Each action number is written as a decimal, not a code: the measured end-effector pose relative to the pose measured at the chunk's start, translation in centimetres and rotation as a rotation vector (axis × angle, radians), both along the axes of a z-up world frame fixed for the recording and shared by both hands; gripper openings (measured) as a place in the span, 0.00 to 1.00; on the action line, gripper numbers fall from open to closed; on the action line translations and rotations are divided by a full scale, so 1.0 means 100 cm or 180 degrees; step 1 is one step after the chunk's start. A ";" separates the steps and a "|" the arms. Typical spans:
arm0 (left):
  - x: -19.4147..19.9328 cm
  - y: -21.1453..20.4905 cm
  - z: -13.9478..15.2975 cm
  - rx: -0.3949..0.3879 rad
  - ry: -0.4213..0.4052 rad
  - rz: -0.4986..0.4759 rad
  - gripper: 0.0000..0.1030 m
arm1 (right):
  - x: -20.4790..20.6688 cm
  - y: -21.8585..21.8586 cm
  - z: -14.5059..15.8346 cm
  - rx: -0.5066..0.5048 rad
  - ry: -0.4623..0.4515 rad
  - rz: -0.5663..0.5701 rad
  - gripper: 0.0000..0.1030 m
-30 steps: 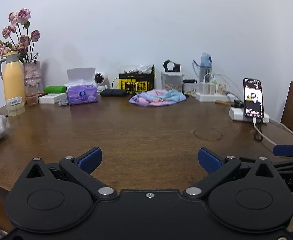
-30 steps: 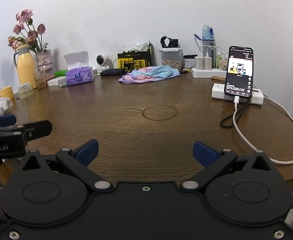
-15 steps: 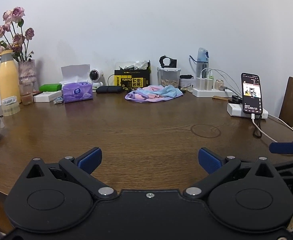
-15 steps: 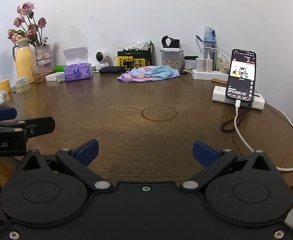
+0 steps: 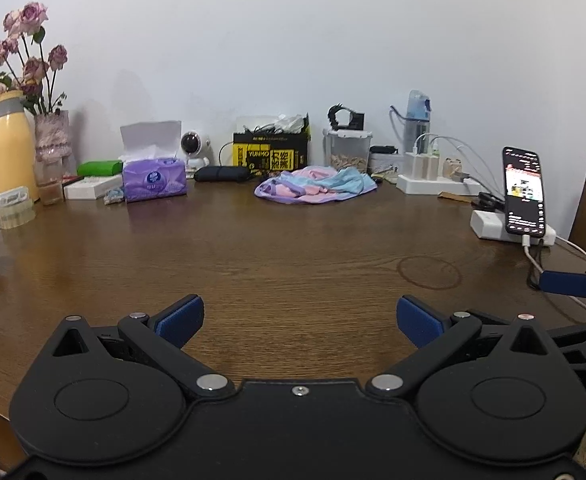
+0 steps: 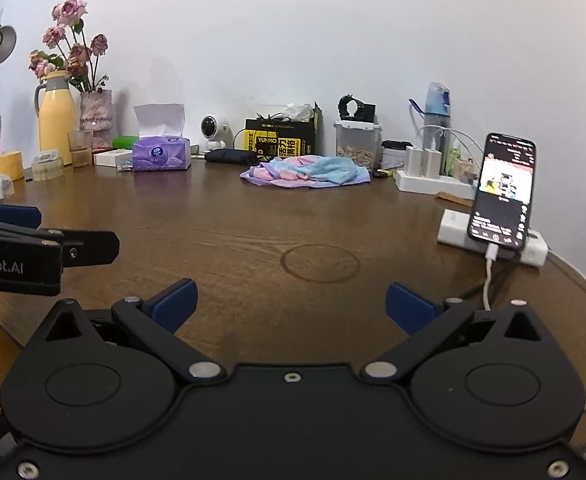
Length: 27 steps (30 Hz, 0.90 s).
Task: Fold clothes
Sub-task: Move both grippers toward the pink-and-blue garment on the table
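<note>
Both views have shifted a little since a second ago: the left camera has levelled out and the right one has edged forward, so the far clutter sits slightly lower and nearer in each. Nothing on the table (image 5: pixel 293 248) has been touched.

The left gripper (image 5: pixel 299 318) hangs over the near edge with its blue pads spread wide and nothing between them. The right gripper (image 6: pixel 291 306) is the same, wide apart and empty, beside it.

The garment (image 5: pixel 316 190) lies far across the table, near the back wall, just in front of the yellow-and-black box (image 5: pixel 269 154) and a clear container (image 5: pixel 347 148). It is a crumpled, low heap of thin cloth in pale blue, pink and lilac patches, with a lilac edge along the front; its shape cannot be made out. It is well apart from both grippers. A tissue pack (image 5: pixel 153 178) sits to its left, a propped phone (image 5: pixel 524 192) to its right.
</note>
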<state>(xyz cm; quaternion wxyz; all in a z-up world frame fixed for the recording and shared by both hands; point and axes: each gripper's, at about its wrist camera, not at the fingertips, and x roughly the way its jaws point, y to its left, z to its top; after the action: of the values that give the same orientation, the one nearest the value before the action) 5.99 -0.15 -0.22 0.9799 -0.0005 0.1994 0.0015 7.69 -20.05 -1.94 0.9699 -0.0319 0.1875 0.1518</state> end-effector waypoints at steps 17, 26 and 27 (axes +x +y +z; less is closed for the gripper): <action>0.042 0.010 -0.009 -0.0025 0.0103 -0.0033 1.00 | 0.049 -0.004 -0.010 -0.0008 0.0236 -0.0004 1.00; 0.072 0.013 -0.003 -0.0167 0.0213 -0.0224 1.00 | 0.087 -0.008 -0.002 0.0136 0.0400 -0.0073 1.00; 0.074 0.013 -0.002 -0.0177 0.0229 -0.0230 1.00 | 0.089 -0.007 -0.003 0.0139 0.0440 -0.0038 1.00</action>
<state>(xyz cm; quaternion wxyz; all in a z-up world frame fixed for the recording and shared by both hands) 13.39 1.19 -0.46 0.9711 -0.0206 0.2344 -0.0394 16.60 -20.78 -2.21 0.9560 0.0009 0.2509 0.1520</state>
